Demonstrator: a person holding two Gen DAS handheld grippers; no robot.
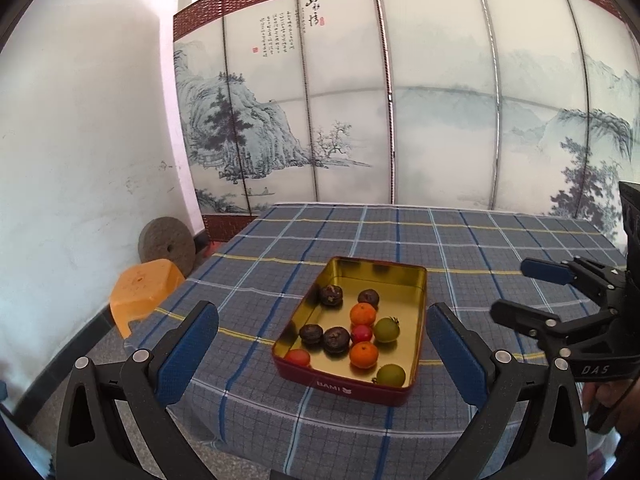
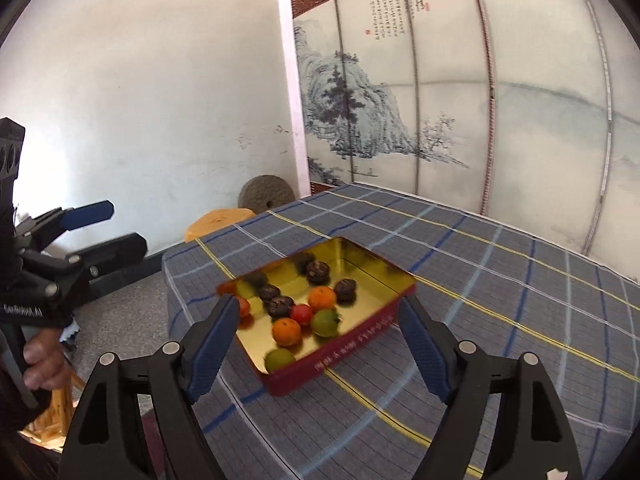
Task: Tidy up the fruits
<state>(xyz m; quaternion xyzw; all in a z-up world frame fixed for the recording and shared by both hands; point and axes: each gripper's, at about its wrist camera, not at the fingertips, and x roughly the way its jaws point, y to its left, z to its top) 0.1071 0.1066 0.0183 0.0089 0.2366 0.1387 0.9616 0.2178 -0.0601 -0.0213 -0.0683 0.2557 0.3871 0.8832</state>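
Fruit tin on the plaid-covered table, both grippers hanging spread before it.

The red tin (image 1: 352,387) with its gold inside holds two oranges (image 1: 363,354), two green fruits (image 1: 386,329), red tomatoes (image 1: 361,333) and four dark wrinkled fruits (image 1: 336,339). Left gripper (image 1: 324,354) and right gripper (image 2: 316,346) both stand with fingers apart, holding nothing, short of the tin's near edge.

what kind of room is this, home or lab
Probably a plain room in a home, not a lab. A folding screen painted with an ink landscape stands behind a table under a checked cloth, with an orange plastic stool and a round millstone by the scuffed white wall.
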